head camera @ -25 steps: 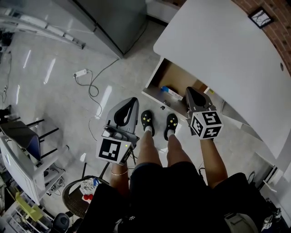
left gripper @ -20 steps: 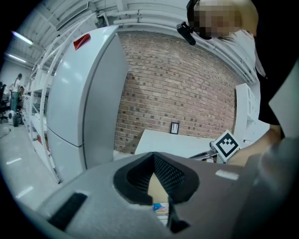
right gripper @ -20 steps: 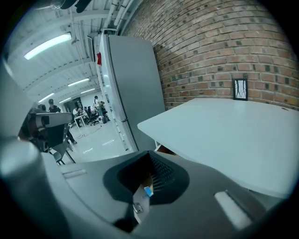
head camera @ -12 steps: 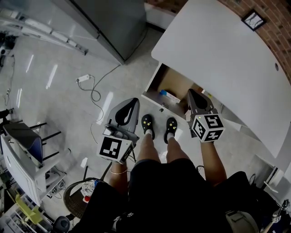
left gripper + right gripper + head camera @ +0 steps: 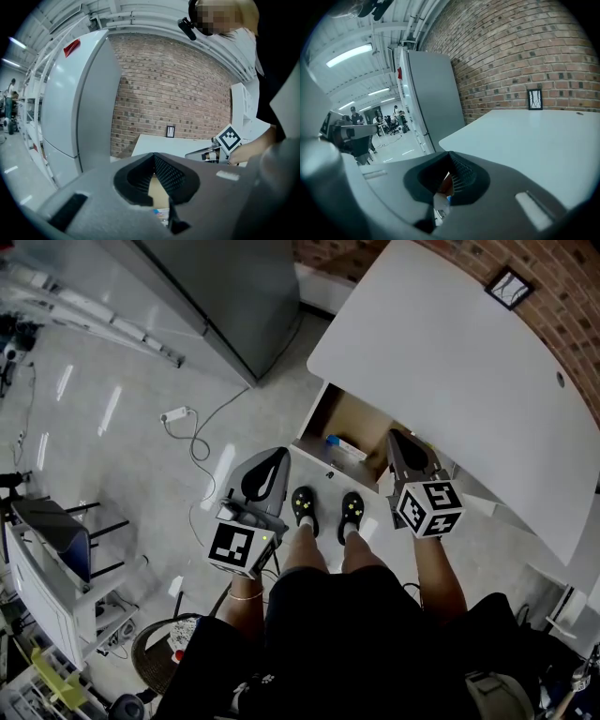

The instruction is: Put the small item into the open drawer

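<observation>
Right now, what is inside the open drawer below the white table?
The drawer shows a bare brown floor with one small white box, blue at one end. The table covers its rear, and the right claw hides its right part.

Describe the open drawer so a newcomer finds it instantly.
Find the big white table against the brick wall. Under its near edge a drawer juts out over the floor, just ahead of the person's black shoes. It is the only open box with a brown inside, holding a small white-and-blue item.
</observation>
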